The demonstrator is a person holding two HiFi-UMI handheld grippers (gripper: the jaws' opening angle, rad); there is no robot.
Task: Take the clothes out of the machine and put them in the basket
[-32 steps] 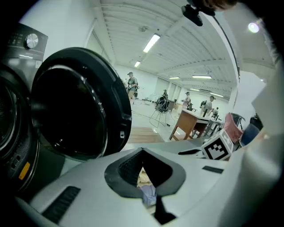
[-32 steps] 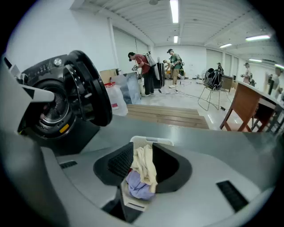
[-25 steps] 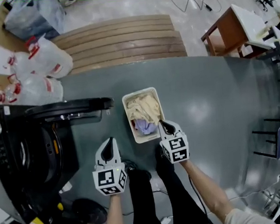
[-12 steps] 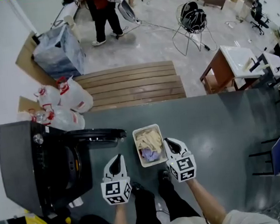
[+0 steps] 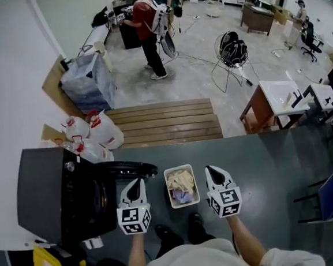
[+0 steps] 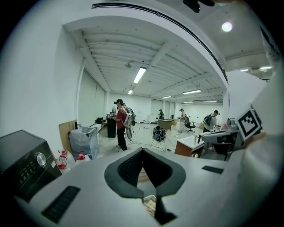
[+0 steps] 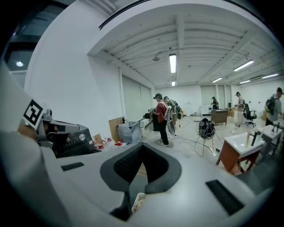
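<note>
Since second ago I stood up: left tongs (image 5: 133,187) and right tongs (image 5: 212,174) lifted clear of basket (image 5: 168,188), both clenched, empty. Clothes (image 5: 181,182) lie in basket, 3 o'clock of machine (image 5: 47,192). Load apparently delivered; drum check possibly remains.

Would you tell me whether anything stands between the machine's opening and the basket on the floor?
Nothing visible does. The machine has its door swung open along the far side of the gap, not across it, and the basket sits just beyond, already holding clothes.
</note>
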